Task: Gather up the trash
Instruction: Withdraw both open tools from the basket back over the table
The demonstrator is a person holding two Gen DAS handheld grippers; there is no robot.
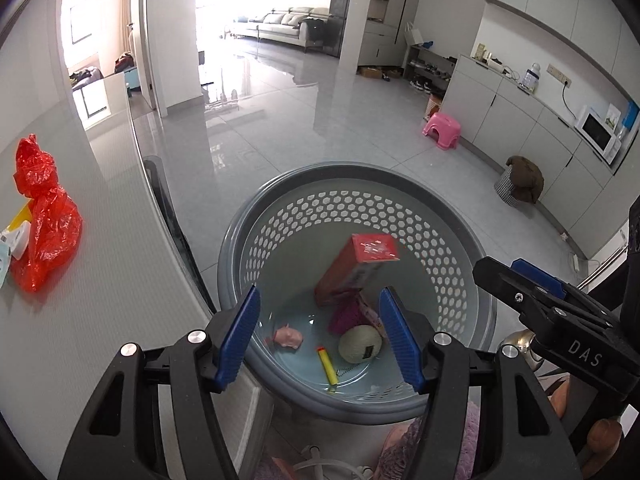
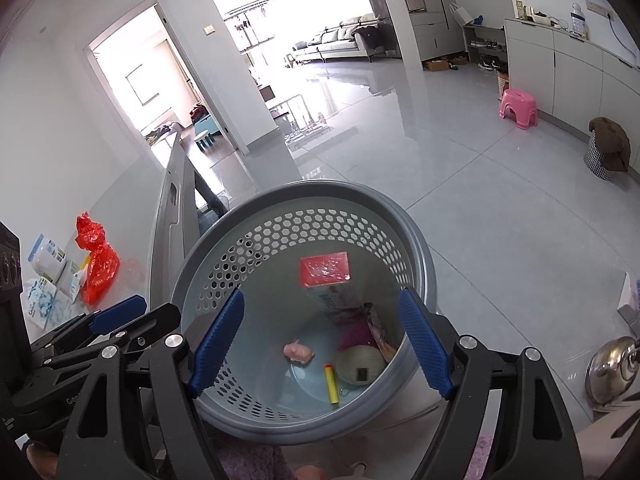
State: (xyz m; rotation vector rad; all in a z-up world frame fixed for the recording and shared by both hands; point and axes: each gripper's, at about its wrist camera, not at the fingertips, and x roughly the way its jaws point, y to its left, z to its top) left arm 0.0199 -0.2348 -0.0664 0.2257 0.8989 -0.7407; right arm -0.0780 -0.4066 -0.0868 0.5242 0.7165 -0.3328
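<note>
A: Where does the round grey perforated plastic basket (image 1: 436, 216) stand?

B: On the floor, just off the counter (image 1: 120, 280) edge, below both pairs of fingers.

A: What lies in it?

B: A tall red-topped cardboard box (image 1: 352, 268) leans upright against the far wall. Before it, on the bottom, a cream ball of twine (image 1: 360, 344) sits at the right, a small yellow tube (image 1: 327, 365) just left of it, and a pink crumpled wad (image 1: 288, 337) further left, apart from both.

A: And on the counter?

B: A crumpled red plastic bag (image 1: 44, 216) near the left edge, with white packets (image 2: 48, 258) touching it on its left.

A: Behind the basket?

B: A pink plastic stool (image 1: 441, 130) stands well beyond it, beside the cabinets.
</note>
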